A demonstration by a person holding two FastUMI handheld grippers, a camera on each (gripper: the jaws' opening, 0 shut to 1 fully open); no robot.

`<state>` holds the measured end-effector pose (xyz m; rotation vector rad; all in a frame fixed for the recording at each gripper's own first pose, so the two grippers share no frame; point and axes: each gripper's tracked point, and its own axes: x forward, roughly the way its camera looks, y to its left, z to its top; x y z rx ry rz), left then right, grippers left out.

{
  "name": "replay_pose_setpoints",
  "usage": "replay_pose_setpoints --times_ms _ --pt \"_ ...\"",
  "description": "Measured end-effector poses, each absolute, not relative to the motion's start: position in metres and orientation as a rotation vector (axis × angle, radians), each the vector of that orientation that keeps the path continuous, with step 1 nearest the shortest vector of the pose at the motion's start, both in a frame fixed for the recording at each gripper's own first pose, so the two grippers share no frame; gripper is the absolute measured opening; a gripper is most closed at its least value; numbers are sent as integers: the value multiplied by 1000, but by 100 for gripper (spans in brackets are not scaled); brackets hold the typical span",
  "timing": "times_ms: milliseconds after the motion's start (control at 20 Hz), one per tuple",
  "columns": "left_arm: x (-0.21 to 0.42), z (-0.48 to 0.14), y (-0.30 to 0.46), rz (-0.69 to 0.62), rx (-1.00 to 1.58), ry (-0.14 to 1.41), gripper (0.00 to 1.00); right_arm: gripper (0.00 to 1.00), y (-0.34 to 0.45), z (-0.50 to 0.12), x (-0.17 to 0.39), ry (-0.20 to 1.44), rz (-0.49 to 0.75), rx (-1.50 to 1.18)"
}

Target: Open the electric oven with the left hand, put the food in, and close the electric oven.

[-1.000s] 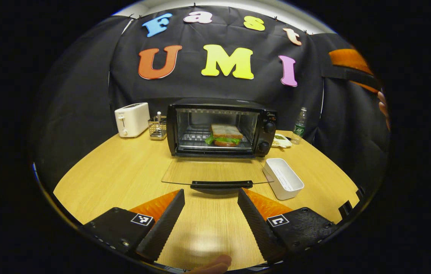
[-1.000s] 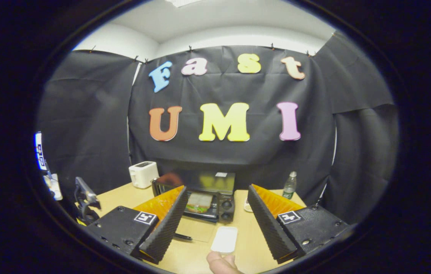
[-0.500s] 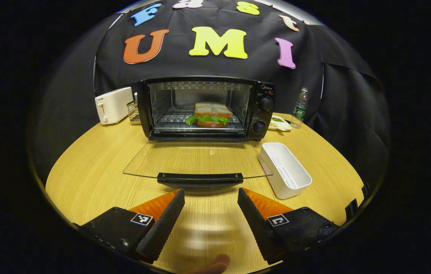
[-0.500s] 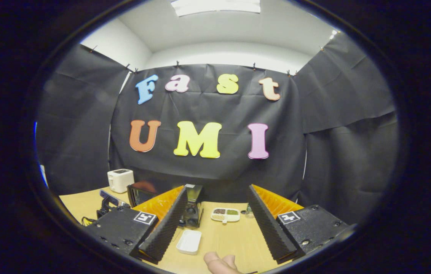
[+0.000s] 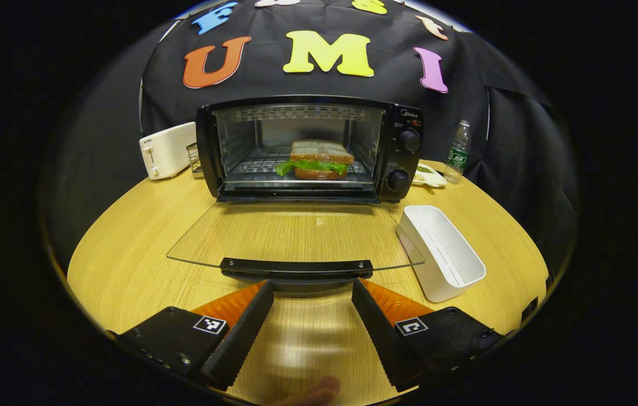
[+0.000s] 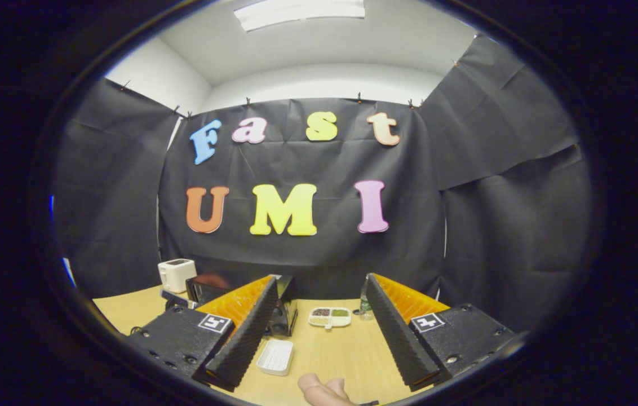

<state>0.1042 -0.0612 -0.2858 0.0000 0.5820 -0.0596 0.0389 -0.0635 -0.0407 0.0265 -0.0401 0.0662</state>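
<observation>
The black electric oven [image 5: 403,155] stands at the back of the wooden table with its glass door [image 5: 296,237] folded down flat. A sandwich [image 5: 319,159] with bread and green lettuce rests on the rack inside. My left gripper [image 5: 311,293] is open, low over the table, its fingertips just short of the door's black handle [image 5: 295,267] and holding nothing. My right gripper [image 6: 319,290] is open and empty, raised high, facing the booth wall; part of the oven [image 6: 285,313] shows between its fingers far below.
A white rectangular tray [image 5: 443,254] lies right of the door. A white toaster [image 5: 164,149] and a wire rack [image 5: 193,158] stand left of the oven. A small divided dish [image 5: 426,176] and a water bottle [image 5: 458,151] sit at the right rear. Table edges curve close.
My left gripper has moved forward toward the open door's handle, so the oven looms larger. My right gripper has risen and swung right, away from the oven.
</observation>
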Motion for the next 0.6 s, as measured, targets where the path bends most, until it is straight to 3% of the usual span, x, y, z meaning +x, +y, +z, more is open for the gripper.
replay_pose_setpoints --times_ms 600 --pt "108 -269 -62 -64 1 551 92 99 -71 -46 49 -61 59 61"
